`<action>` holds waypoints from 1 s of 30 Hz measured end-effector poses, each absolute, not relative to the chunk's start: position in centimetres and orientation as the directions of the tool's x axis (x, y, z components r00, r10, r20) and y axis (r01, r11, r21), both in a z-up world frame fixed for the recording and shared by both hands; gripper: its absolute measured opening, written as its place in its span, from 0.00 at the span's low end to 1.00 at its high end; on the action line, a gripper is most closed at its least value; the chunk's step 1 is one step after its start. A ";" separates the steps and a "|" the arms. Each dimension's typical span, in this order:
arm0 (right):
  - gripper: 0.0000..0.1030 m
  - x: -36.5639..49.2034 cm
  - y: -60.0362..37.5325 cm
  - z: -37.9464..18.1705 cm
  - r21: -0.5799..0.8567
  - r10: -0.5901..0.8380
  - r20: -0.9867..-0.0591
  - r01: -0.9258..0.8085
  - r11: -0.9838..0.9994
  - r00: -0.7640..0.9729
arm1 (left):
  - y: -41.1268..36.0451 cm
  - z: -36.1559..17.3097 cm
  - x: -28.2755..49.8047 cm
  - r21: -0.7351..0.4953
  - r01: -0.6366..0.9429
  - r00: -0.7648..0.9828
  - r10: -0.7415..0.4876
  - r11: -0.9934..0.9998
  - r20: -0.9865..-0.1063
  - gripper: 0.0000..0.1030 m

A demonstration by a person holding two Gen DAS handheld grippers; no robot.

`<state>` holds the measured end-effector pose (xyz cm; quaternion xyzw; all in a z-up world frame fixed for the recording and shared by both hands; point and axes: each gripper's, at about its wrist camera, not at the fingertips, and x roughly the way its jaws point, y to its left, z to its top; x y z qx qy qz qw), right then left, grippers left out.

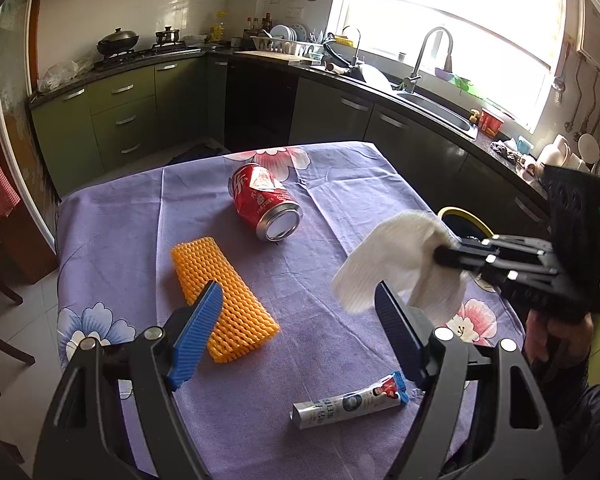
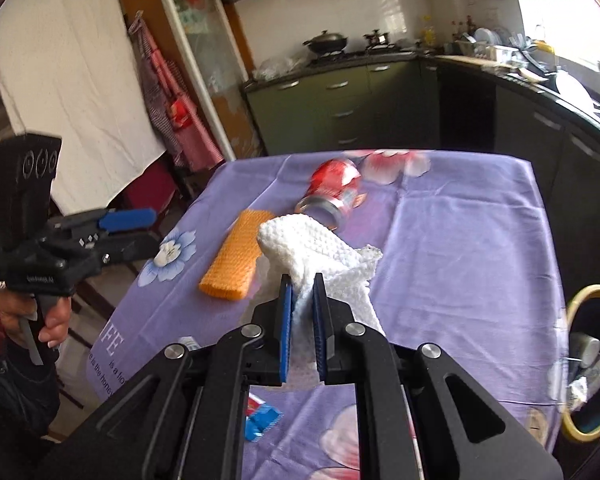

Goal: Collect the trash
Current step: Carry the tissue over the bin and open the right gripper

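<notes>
My right gripper (image 2: pixel 302 280) is shut on a white foam net sleeve (image 2: pixel 320 248) and holds it up off the purple flowered tablecloth (image 2: pixel 460 240). In the left wrist view that same sleeve (image 1: pixel 396 260) hangs from the right gripper (image 1: pixel 440 254) at the table's right side. My left gripper (image 1: pixel 298 300) stands open above the cloth with nothing between its blue pads. A dented red drink can (image 1: pixel 266 204) lies on its side mid-table. An orange foam net (image 1: pixel 224 300) lies left of centre. A small wrapper (image 1: pixel 350 402) lies near the front edge.
A bin with a yellow rim (image 2: pixel 588 364) stands beside the table's right edge, with trash inside; its rim (image 1: pixel 462 216) shows behind the white sleeve. Green kitchen cabinets (image 1: pixel 120 120), a stove and a sink line the far walls. A chair stands left of the table.
</notes>
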<state>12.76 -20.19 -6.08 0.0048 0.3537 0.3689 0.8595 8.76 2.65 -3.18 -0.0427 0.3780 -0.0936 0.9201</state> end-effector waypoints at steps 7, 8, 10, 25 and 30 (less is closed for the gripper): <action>0.10 14.5 -29.1 -4.4 0.218 0.482 -0.598 -0.448 0.867 0.641 | 1.7 -3.2 9.1 -0.142 0.167 0.688 -0.219 0.976 -0.692 0.73; 0.10 14.8 -30.5 -4.4 0.208 0.451 -0.601 -0.416 0.885 0.659 | 1.5 -3.2 9.2 -0.141 0.172 0.686 -0.221 0.975 -0.694 0.73; 0.10 15.4 -33.6 -4.4 0.182 0.374 -0.613 -0.335 0.924 0.696 | 1.1 -3.3 9.4 -0.139 0.180 0.681 -0.226 0.974 -0.696 0.73; 0.16 23.0 -50.2 -12.8 0.095 0.014 -0.759 0.089 0.991 0.651 | -2.6 -3.3 10.4 -0.105 0.253 0.654 -0.250 0.962 -0.714 0.73; 0.50 24.1 -52.0 -14.8 0.065 -0.047 -0.772 0.153 0.986 0.634 | -3.0 -3.2 10.3 -0.100 0.275 0.649 -0.261 0.956 -0.715 0.73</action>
